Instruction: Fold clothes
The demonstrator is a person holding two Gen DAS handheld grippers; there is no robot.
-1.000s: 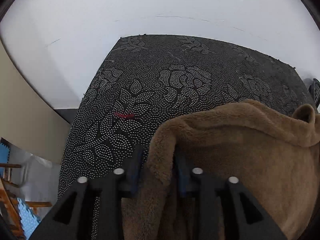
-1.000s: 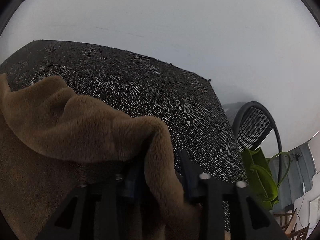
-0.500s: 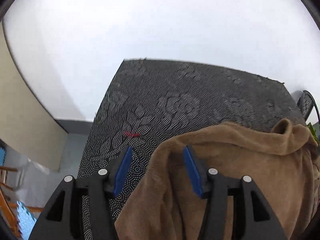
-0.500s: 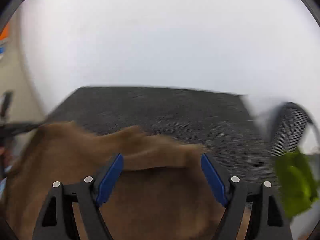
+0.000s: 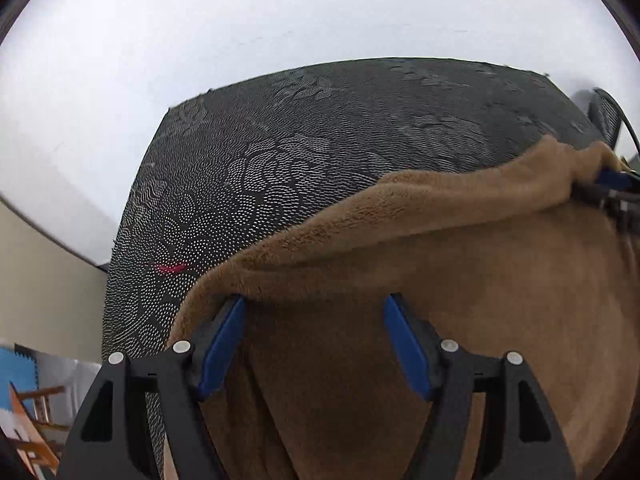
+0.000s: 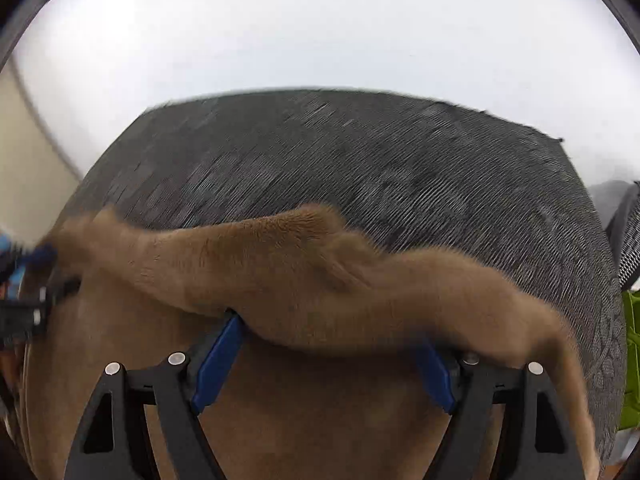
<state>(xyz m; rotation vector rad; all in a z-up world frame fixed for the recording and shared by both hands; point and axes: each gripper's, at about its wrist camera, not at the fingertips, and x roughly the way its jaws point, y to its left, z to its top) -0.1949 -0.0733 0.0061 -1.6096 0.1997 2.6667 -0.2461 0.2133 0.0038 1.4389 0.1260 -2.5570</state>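
A brown fleece garment (image 5: 460, 264) lies on a black table cover with a dotted flower pattern (image 5: 320, 152). Its folded far edge runs across both views. My left gripper (image 5: 316, 320) is open, its blue-padded jaws wide apart over the garment's left part, the cloth edge resting against the left pad. My right gripper (image 6: 332, 344) is also open, with the garment's folded edge (image 6: 300, 272) draped over its fingertips. The right gripper shows at the right edge of the left wrist view (image 5: 612, 188), and the left gripper shows at the left edge of the right wrist view (image 6: 28, 280).
A white wall (image 5: 280, 20) stands behind the table. A small red mark (image 5: 172, 268) lies on the cover at the left. A dark mesh chair back (image 6: 624, 232) and a green bag (image 6: 632, 360) stand off the table's right side. Wooden furniture (image 5: 32, 420) sits lower left.
Both grippers have let go of the garment's edge and opened wide. The folded edge has dropped onto the table, and the views have shifted; the right wrist view is blurred by motion.
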